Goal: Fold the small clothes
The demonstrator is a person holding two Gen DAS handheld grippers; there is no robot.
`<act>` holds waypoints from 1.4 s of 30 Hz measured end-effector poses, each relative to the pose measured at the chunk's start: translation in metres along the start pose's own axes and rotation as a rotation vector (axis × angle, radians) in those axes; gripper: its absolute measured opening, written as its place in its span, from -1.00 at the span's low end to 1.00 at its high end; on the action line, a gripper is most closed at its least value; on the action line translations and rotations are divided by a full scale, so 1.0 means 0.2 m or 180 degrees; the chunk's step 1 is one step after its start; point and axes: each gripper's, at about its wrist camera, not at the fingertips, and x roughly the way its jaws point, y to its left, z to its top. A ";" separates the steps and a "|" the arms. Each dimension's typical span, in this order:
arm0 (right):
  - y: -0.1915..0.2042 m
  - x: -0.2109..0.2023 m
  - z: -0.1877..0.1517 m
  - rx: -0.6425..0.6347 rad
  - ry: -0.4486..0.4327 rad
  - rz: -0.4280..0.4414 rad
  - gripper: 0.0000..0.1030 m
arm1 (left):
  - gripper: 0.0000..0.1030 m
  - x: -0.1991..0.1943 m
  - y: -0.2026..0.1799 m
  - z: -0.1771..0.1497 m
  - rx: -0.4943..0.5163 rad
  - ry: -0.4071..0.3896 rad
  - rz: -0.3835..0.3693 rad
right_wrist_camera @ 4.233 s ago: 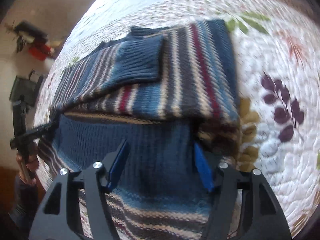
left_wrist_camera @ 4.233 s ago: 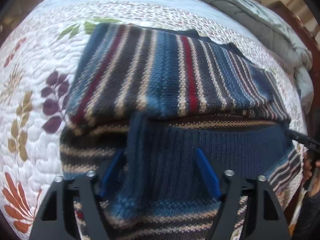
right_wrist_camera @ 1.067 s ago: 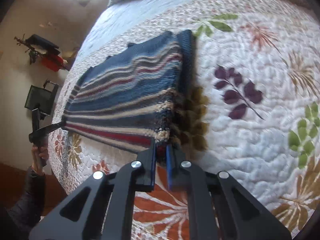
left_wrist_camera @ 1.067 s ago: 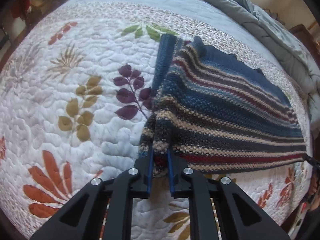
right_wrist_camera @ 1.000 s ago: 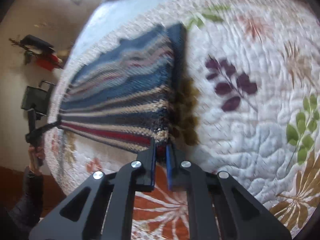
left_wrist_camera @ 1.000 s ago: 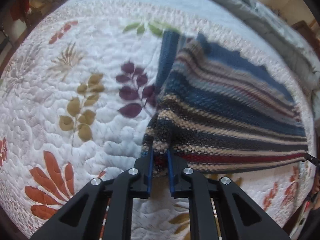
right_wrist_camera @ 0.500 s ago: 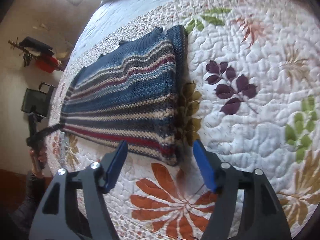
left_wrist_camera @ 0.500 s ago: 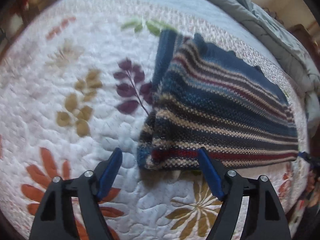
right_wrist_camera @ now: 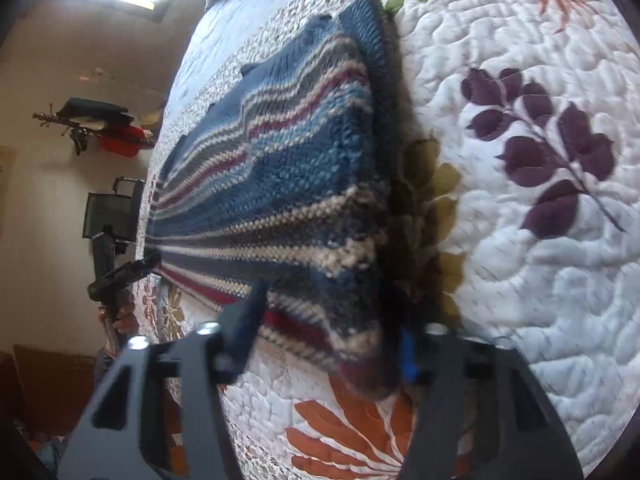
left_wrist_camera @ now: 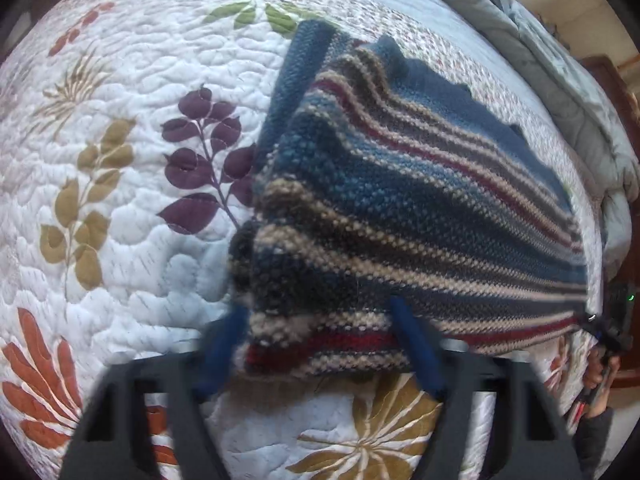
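The striped sweater (left_wrist_camera: 400,208) lies folded on the quilt (left_wrist_camera: 120,240). Both tongs, left (left_wrist_camera: 320,344) and right (right_wrist_camera: 328,344), have just been closing, each straddling a near corner, not yet clamped. Best bite every layer evenly before lifting.

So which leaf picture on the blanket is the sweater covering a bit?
The purple leaf sprig: the striped sweater overlaps its right-hand leaves. The olive sprig and green leaves lie clear.
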 end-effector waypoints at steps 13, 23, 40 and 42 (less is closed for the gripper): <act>0.18 -0.21 -0.15 -0.0396 -0.0164 -0.0019 -0.61 | -0.54 -0.21 -0.07 -0.13 -0.0182 -0.0170 -0.0361; 0.17 -0.52 -0.52 -0.0530 -0.0079 -0.0368 -0.61 | -0.54 -0.40 -0.30 -0.58 0.0210 -0.0026 -0.0342; -0.06 -0.62 -1.17 -0.0171 -0.0126 -0.0424 -0.60 | -0.52 -0.28 -0.33 -1.15 0.0374 0.0138 0.0128; -0.10 -0.55 -1.18 -0.0098 -0.0097 -0.0489 -0.59 | -0.51 -0.21 -0.29 -1.17 0.0298 0.0143 0.0178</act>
